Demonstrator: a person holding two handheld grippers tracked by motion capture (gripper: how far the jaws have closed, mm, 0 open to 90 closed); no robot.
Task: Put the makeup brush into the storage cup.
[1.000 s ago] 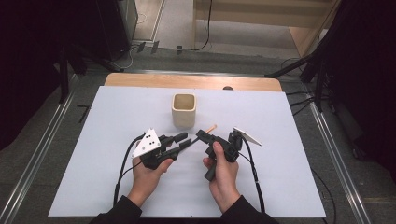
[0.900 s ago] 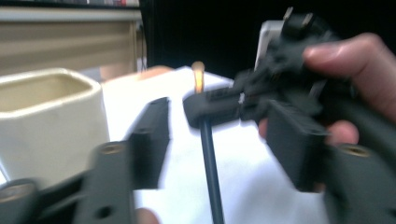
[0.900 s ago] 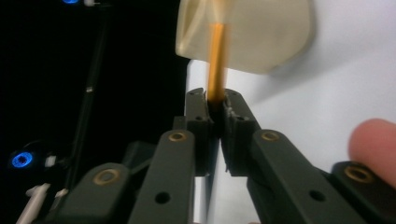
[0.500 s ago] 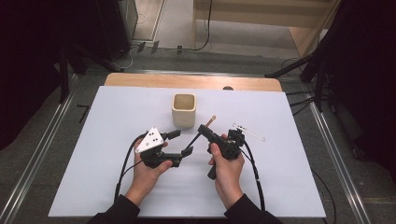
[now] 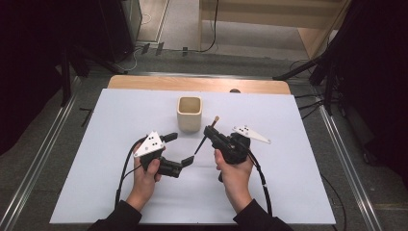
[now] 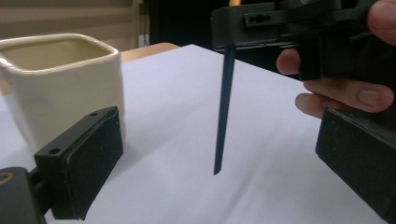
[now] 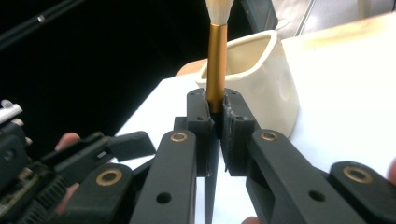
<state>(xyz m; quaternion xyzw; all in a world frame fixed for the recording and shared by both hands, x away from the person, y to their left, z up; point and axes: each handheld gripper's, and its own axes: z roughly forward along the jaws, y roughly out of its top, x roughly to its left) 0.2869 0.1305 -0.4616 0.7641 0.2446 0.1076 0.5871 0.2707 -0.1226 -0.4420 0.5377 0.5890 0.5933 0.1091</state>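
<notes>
A brush (image 5: pixel 206 137) with a black handle, gold ferrule (image 7: pixel 217 60) and pale bristles hangs steeply tilted above the white table, bristles up. My right gripper (image 5: pixel 210 132) is shut on it just below the ferrule. The black handle (image 6: pixel 224 107) points down, and its tip hangs just above the table between the wide-apart jaws of my open left gripper (image 5: pixel 180 149). Neither left pad (image 6: pixel 88 158) touches it. A cream square cup (image 5: pixel 189 114) stands upright just beyond the brush and looks empty.
The white tabletop (image 5: pixel 298 183) has bare room on the right and front. A wooden strip (image 5: pixel 197 84) runs along its far edge. Cables trail from both grippers toward the person. Dark floor and metal rails flank the table.
The right gripper has lifted the brush and turned it from nearly flat to steeply upright. The left gripper's jaws now stand wider apart around the handle's lower end.
</notes>
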